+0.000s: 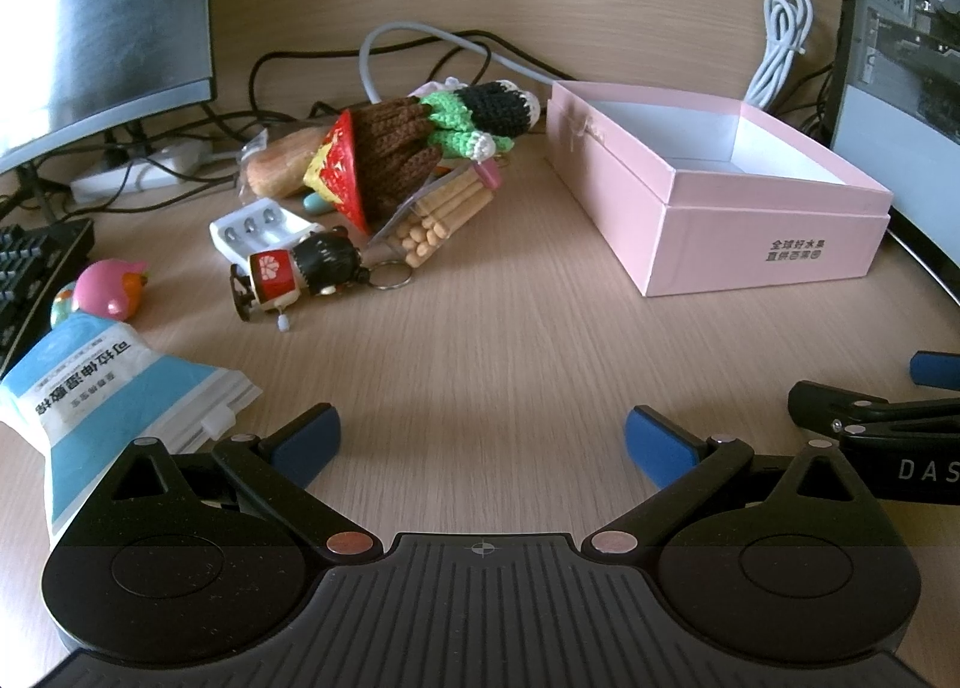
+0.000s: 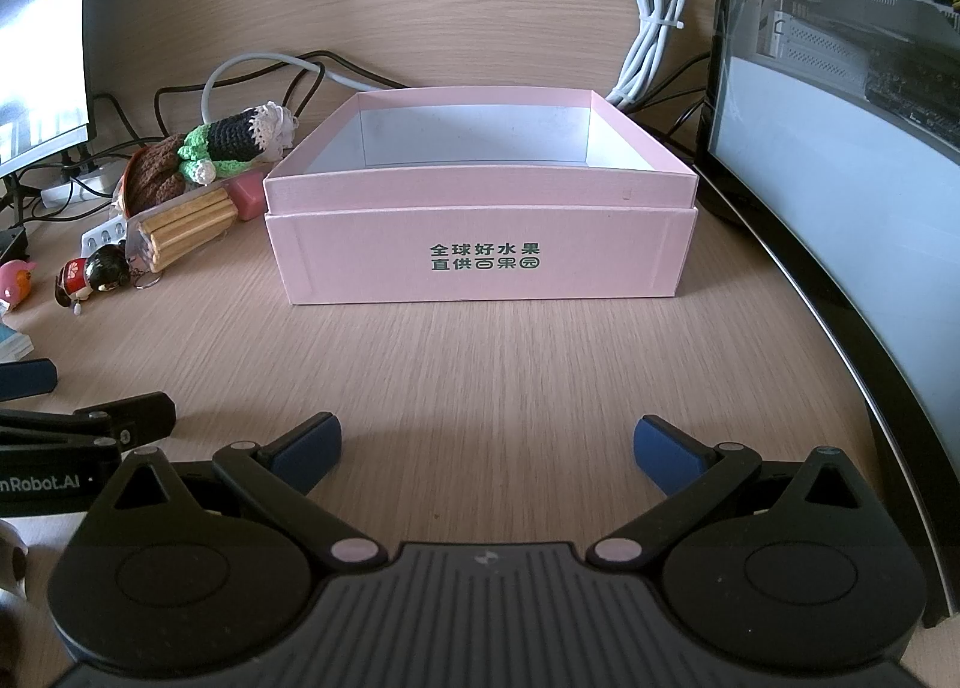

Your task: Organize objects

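Observation:
An open pink box (image 1: pixel 762 235) (image 2: pixel 480 256) stands on the wooden desk, empty as far as I can see. Left of it lies a pile: a crocheted doll (image 1: pixel 480 114) (image 2: pixel 234 141), a packet of biscuit sticks (image 1: pixel 441 220) (image 2: pixel 186 229), a small doll keychain (image 1: pixel 300 274) (image 2: pixel 96 271), a white battery charger (image 1: pixel 258 232), a pink bird toy (image 1: pixel 111 289) (image 2: pixel 15 280) and a blue-white pouch (image 1: pixel 114 388). My left gripper (image 1: pixel 480 448) is open over bare desk before the pile. My right gripper (image 2: pixel 486 451) is open in front of the box.
A monitor (image 1: pixel 90 27) and keyboard (image 1: pixel 30 280) stand at the left, a computer case (image 2: pixel 840 87) at the right. Cables and a power strip (image 1: pixel 138 172) lie behind the pile. A coiled white cable (image 2: pixel 654 27) hangs behind the box.

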A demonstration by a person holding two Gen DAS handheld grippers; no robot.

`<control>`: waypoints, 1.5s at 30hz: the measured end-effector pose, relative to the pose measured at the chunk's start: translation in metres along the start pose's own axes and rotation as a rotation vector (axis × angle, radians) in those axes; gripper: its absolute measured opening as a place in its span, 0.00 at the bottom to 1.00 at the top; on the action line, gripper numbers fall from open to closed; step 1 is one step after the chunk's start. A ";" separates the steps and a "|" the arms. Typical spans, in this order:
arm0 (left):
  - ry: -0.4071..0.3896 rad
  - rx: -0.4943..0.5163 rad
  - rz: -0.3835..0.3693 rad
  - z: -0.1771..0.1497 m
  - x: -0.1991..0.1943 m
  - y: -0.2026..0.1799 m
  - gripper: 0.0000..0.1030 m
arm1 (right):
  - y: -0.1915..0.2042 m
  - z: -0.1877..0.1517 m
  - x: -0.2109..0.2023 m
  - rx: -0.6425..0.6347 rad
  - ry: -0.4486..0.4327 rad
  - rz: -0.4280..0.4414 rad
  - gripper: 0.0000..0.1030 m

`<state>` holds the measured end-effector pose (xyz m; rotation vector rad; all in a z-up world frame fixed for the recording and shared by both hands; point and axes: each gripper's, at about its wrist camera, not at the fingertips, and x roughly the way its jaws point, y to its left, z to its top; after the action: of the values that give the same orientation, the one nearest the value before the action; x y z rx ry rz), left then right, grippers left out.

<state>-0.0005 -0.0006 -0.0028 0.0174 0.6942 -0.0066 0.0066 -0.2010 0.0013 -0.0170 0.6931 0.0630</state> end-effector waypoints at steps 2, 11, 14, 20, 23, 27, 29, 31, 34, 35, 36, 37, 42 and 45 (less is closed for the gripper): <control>0.000 0.000 0.001 0.000 0.000 0.000 1.00 | 0.000 0.000 0.000 0.000 0.000 0.000 1.00; -0.003 -0.005 0.014 0.002 -0.003 -0.002 1.00 | 0.000 0.001 0.001 0.000 0.000 0.000 1.00; 0.003 0.006 -0.002 0.002 -0.003 -0.001 1.00 | 0.000 0.001 0.002 -0.001 0.000 0.002 1.00; 0.005 -0.001 0.003 0.002 -0.003 0.000 1.00 | -0.003 0.003 0.009 -0.015 0.000 0.021 1.00; 0.007 -0.010 0.011 0.003 -0.003 0.000 1.00 | -0.006 0.003 0.010 -0.016 0.000 0.023 1.00; 0.015 -0.063 -0.006 0.004 -0.007 0.006 1.00 | -0.007 0.002 0.007 -0.035 0.011 0.048 1.00; 0.066 -0.150 -0.046 0.012 -0.017 0.020 0.99 | -0.005 0.005 0.010 -0.049 0.025 0.061 1.00; 0.051 -0.241 -0.059 0.023 -0.038 0.039 0.99 | -0.005 0.005 0.009 -0.060 0.031 0.073 1.00; -0.069 -0.352 0.108 0.037 -0.077 0.078 0.99 | -0.006 0.005 0.009 -0.071 0.041 0.083 1.00; -0.086 -0.412 0.186 0.040 -0.083 0.094 0.99 | -0.006 0.006 0.009 -0.069 0.047 0.083 1.00; -0.080 -0.482 0.244 0.041 -0.083 0.111 0.99 | -0.005 0.007 0.009 -0.068 0.052 0.081 1.00; -0.052 -0.548 0.272 0.041 -0.078 0.125 0.99 | -0.005 0.008 0.009 -0.066 0.058 0.078 1.00; 0.130 -0.652 0.239 0.045 -0.029 0.152 0.99 | -0.002 0.009 0.009 -0.053 0.075 0.060 1.00; 0.165 -0.653 0.257 0.042 -0.014 0.154 0.99 | -0.001 0.009 0.009 -0.050 0.079 0.055 1.00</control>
<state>0.0169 0.1527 0.0407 -0.5247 0.8291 0.4720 0.0194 -0.2015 0.0020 -0.0483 0.7705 0.1330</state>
